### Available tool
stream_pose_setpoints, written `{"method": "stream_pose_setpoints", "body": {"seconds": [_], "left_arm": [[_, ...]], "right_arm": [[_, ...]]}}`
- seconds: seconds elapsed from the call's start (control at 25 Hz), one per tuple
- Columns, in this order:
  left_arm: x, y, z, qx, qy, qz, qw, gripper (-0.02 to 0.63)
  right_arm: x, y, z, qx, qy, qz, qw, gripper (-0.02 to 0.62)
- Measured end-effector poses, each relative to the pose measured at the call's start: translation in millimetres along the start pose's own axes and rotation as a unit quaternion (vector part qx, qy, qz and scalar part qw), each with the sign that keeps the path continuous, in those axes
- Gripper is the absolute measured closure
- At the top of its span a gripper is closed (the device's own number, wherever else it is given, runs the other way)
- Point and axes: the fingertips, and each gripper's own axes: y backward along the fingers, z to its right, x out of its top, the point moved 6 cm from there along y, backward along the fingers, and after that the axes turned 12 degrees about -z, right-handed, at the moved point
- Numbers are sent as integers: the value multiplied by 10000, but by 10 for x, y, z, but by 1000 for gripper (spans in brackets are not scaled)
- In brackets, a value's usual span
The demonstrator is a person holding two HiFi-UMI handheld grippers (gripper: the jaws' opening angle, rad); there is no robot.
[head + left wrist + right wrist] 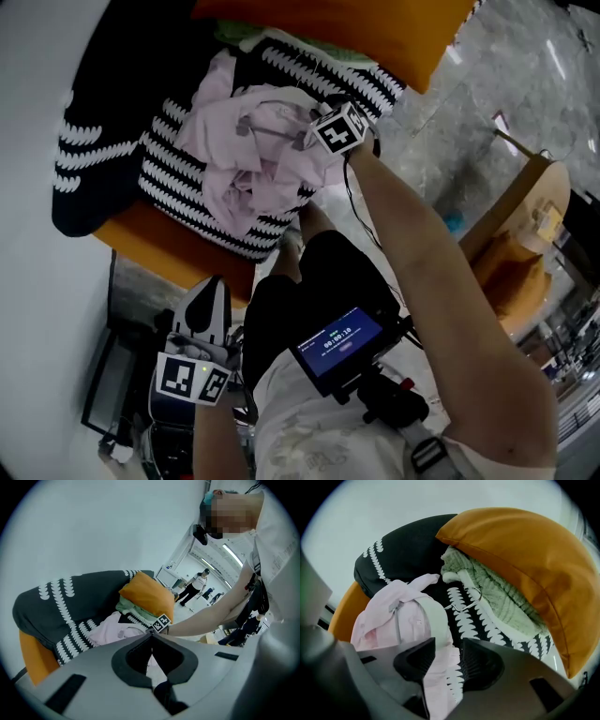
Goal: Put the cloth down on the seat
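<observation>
Cloth: the pink cloth (253, 150) lies crumpled in a heap on the seat (159, 239), on top of the throw that covers it.
Seat: orange, mostly under a black throw (103, 122) with rows of white leaf-like marks; only its front edge shows bare.
Right tongs (446, 641): open, with the jaws apart and pointing steeply down just over the heap. Pink fabric shows in the gap beyond them, but neither pad presses on it.
Left tongs (151, 637): closed tip to tip with nothing between them, held low and back from the seat, well apart from the cloth.
Cushion: an orange cushion (525, 564) leans at the back of the seat, with a pale green knit (487, 592) tucked under its lower edge.
Arm: the person's bare right arm (422, 253) reaches out over the seat to the right tongs.
Screen: a small lit screen (339, 342) sits at the person's chest.
</observation>
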Motion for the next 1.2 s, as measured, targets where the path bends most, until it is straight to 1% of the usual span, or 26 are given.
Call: {"method": "stream_pose_setpoints", "body": {"seconds": [0.12,0.2,0.28,0.4,0.52,0.76,0.92,1.08,1.2], "left_arm": [[-28,25,47,10,-15,79,10000,595],[-30,40,62,34,-17,156,9999,595],[-49,59,75,46,-18,193,9998,595],[-119,104,70,56,12,256,9997,595],[-189,123,50,74,38,434,9990,595],[-128,300,69,86,25,766,9970,595],[-137,459,-22,67,-31,955,9954,595],[-159,682,-131,89,-43,1133,9935,595],[-193,831,-129,127,-68,1307,9913,595]], "right_arm": [[-35,120,22,-129,104,80,9998,488],[-26,198,40,-166,173,136,9996,529],[-27,281,24,-156,224,164,9995,556],[-39,427,-77,-100,330,189,9992,571],[-14,572,-181,-51,549,231,9982,577],[141,1099,-366,120,776,416,9960,578],[228,1520,-637,224,883,667,9936,579],[317,1974,-986,278,1311,987,9860,580],[306,2330,-1167,345,1390,1263,9816,580]]}}
